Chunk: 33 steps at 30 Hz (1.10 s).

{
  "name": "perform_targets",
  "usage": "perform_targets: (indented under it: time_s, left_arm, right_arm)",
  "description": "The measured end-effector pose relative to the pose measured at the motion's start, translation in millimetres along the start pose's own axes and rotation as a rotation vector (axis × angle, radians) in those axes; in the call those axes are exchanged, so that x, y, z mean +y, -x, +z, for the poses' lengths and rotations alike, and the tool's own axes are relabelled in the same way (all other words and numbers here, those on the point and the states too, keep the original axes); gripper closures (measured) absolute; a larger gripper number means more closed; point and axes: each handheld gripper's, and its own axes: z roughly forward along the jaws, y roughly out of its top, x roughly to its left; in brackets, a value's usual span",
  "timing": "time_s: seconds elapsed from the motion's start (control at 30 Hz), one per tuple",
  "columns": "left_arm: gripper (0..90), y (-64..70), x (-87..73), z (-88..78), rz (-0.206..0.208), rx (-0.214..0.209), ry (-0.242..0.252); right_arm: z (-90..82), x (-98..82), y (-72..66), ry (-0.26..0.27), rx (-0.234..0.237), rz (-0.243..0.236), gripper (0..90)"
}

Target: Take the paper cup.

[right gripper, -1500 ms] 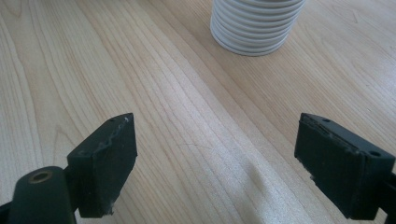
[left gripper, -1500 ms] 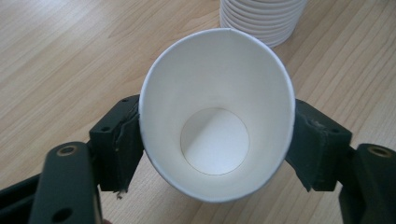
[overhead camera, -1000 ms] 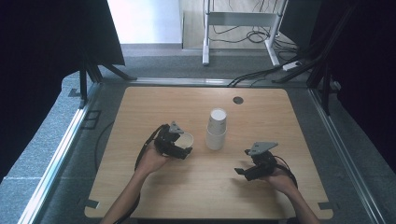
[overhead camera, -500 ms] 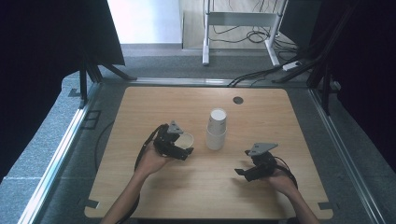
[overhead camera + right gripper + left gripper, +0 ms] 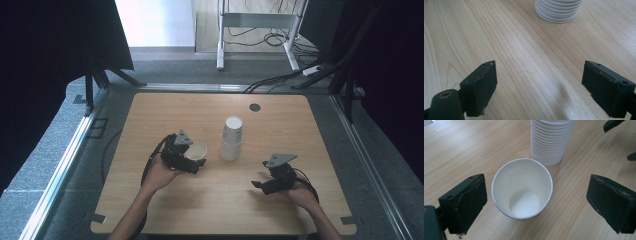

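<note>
On a light wooden bench point(image 5: 165, 115), a single white paper cup point(image 5: 522, 187) stands upright between the spread jaws of the left tongs point(image 5: 195, 159), touching neither. The left gripper view looks into its bare interior, which the high view shows only as a pale rim. Just beyond stands a tall stack of white paper cups point(image 5: 232, 138). The right tongs point(image 5: 261, 185) gape wide over bare wood, holding nothing.
</note>
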Motion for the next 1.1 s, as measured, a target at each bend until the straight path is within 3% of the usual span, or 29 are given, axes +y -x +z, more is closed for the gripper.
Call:
perform_targets:
  time_s: [0.43,0.8,1.1]
  left_arm:
    - [0.0,5.8,-12.1,-15.8,-0.028,0.024,0.042]
    - [0.0,15.4,-26.7,-27.1,-0.016,0.058,0.062]
    - [0.0,19.8,-45.7,-27.1,-0.022,0.067,0.095]
  right_arm:
    - [-0.1,-1.2,0.1,0.001,-0.013,0.001,13.1]
    - [-0.2,-2.0,-0.1,-0.002,-0.013,-0.001,13.0]
    - [-0.6,-2.1,-0.3,-0.003,-0.01,-0.003,13.0]
